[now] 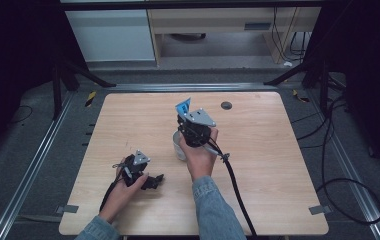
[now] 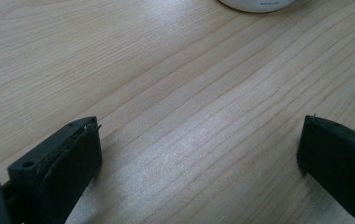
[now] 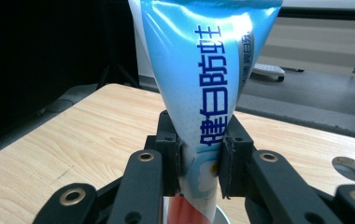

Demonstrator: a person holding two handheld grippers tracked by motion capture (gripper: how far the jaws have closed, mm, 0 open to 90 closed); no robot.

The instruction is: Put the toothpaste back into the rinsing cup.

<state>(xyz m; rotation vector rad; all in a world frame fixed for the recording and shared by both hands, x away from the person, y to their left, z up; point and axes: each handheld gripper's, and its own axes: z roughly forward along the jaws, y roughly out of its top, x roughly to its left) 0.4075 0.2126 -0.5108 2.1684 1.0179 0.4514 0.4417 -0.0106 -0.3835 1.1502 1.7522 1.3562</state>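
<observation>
A blue and white toothpaste tube [image 3: 208, 88] with dark blue lettering stands upright, crimped end up, and my right gripper [image 3: 199, 161] is shut on its lower part. In the high view the right gripper [image 1: 194, 131] holds the tube [image 1: 183, 106] over a white cup [image 1: 179, 146] near the table's middle; the tube's lower end reaches down to the cup's rim [image 3: 220, 215]. My left gripper [image 1: 153, 181] lies low on the table at the front left, its jaws wide open over bare wood [image 2: 199, 140]. The cup's base [image 2: 259, 4] sits ahead of it.
The light wooden table [image 1: 258, 165] has a round cable hole [image 1: 226, 105] at the back right. A black cable [image 1: 235, 185] trails from the right gripper toward the front edge. Dark stands and cables lie on the floor around the table.
</observation>
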